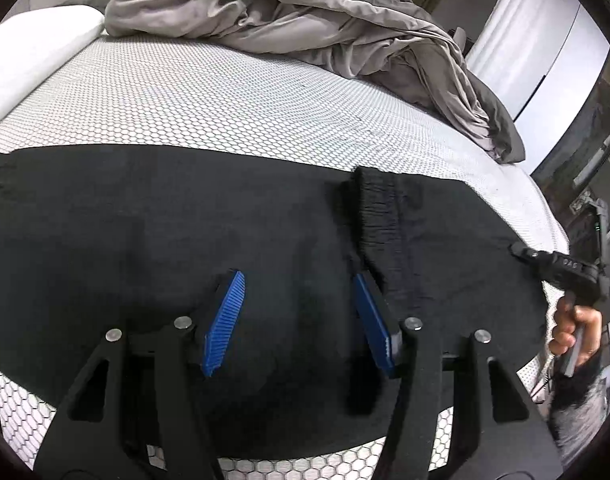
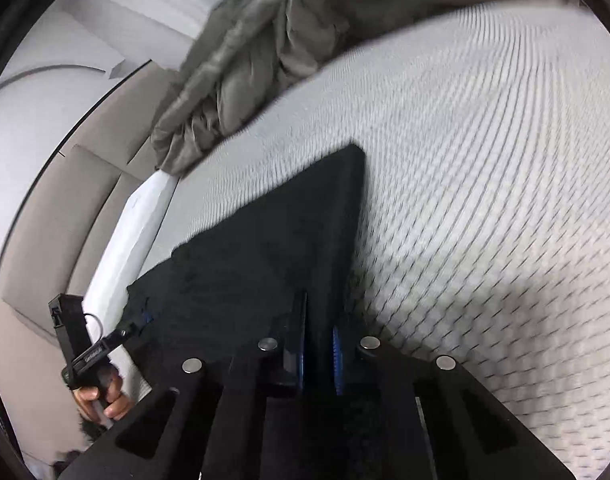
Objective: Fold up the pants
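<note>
Black pants (image 1: 145,220) lie spread flat on the white honeycomb mattress (image 1: 225,104), with the ribbed elastic waistband (image 1: 375,208) folded over near the middle. My left gripper (image 1: 297,278) hovers just over the pants, its blue pads (image 1: 225,320) wide apart and open with nothing pinched. In the right wrist view the pants (image 2: 273,232) run up to a square corner. My right gripper (image 2: 319,320) is shut on the pants' near edge, its fingers close together with dark cloth between them. The left wrist view shows the same right gripper (image 1: 519,249) at the pants' right edge, held by a hand (image 1: 573,332).
A crumpled grey duvet (image 1: 305,12) is heaped along the far side of the bed. A white pillow (image 1: 33,48) lies at the far left. The mattress edge (image 1: 553,224) drops off on the right, beside white furniture (image 1: 545,60). The other hand (image 2: 101,400) holds the left gripper (image 2: 141,320).
</note>
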The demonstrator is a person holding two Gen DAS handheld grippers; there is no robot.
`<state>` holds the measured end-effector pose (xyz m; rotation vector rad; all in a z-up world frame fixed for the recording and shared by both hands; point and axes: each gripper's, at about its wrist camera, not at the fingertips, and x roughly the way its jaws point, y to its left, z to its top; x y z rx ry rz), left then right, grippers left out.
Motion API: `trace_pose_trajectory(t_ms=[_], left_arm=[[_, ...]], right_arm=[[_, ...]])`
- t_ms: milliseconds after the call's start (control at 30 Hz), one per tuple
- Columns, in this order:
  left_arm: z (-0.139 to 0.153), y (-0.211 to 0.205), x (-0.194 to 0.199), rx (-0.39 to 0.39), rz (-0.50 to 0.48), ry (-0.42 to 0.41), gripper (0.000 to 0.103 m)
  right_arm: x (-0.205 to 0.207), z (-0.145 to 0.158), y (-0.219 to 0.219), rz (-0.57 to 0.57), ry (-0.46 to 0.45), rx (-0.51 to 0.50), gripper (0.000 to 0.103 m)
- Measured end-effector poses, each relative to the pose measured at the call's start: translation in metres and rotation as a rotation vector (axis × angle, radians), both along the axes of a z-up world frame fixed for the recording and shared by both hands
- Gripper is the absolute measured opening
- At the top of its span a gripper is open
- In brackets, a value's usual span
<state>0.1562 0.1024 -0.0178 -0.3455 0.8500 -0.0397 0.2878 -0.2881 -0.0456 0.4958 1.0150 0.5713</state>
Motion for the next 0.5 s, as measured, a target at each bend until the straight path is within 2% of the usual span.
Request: trace_pose_trajectory(t_ms=[67, 100, 167, 200, 233, 300, 367, 400, 500], left_arm=[[0.000, -0.001, 0.001, 0.000, 0.004, 0.010, 0.054], [-0.001, -0.003, 0.005, 0.004, 0.004, 0.013, 0.054], [0.001, -0.008, 0.004, 0.018, -0.006, 0.010, 0.054], [0.002, -0.011, 0.012, 0.025, -0.010, 0.006, 0.054], [0.008, -0.018, 0.012, 0.061, -0.004, -0.012, 0.054], [0.018, -0.037, 0.008, 0.162, 0.011, -0.070, 0.054], [0.027, -0.064, 0.005, 0.225, -0.075, -0.141, 0.058], [0.028, -0.076, 0.005, 0.234, -0.117, -0.145, 0.060], [0.023, -0.112, 0.010, 0.239, -0.244, -0.122, 0.060]], right_arm=[[0.001, 0.004, -0.008, -0.027, -0.008, -0.058, 0.012], [0.004, -0.001, -0.011, -0.038, 0.008, -0.078, 0.022], [0.013, -0.022, -0.019, -0.044, 0.113, -0.126, 0.029], [0.019, -0.028, -0.022, -0.058, 0.125, -0.102, 0.029], [0.016, -0.028, -0.033, -0.072, 0.120, -0.080, 0.029], [0.010, -0.015, -0.043, -0.113, 0.082, -0.117, 0.034], [-0.002, 0.000, -0.046, -0.088, -0.012, -0.180, 0.040], [-0.006, 0.003, -0.044, -0.056, -0.038, -0.188, 0.040], [-0.016, -0.001, -0.041, 0.032, -0.036, -0.178, 0.040]])
